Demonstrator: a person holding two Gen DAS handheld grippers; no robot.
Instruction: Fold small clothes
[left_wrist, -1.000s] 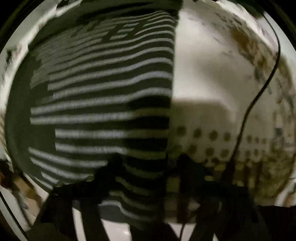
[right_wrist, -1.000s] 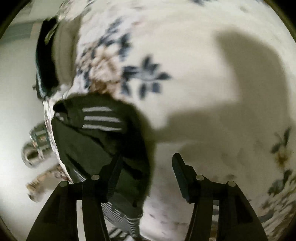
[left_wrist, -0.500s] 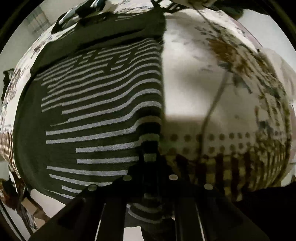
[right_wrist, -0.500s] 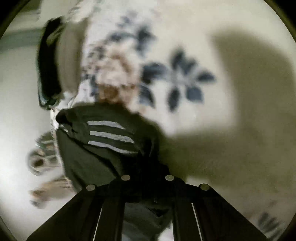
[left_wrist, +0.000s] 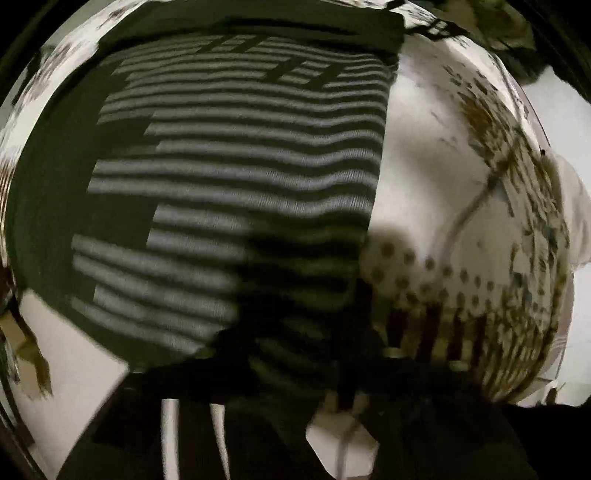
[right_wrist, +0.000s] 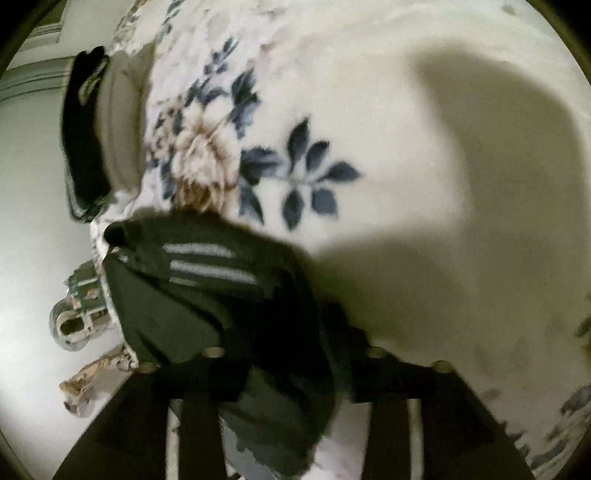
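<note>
Since a second ago both hand-held grippers have closed on the striped shirt (left_wrist: 236, 177), spread on the floral bed (right_wrist: 388, 92): left (left_wrist: 295, 373) pinching its near edge, right (right_wrist: 288, 369) its sleeve. Lift together, keeping edges level.

I see a white floral blanket (right_wrist: 369, 92) filling most of the right wrist view, with a blue-leaved flower (right_wrist: 295, 173) near centre and a broad soft shadow (right_wrist: 480, 166) toward 2 o'clock. At 9 o'clock pale floor (right_wrist: 29, 221) shows, lit brightly, with a shiny clear object (right_wrist: 72, 325) lying on it at 8 o'clock. At 10 o'clock a dark bundle (right_wrist: 83, 136) sits at the blanket's edge. In the left wrist view, the blanket's border (left_wrist: 443, 325) at 4 o'clock carries brown dots and stripes, blurred.
</note>
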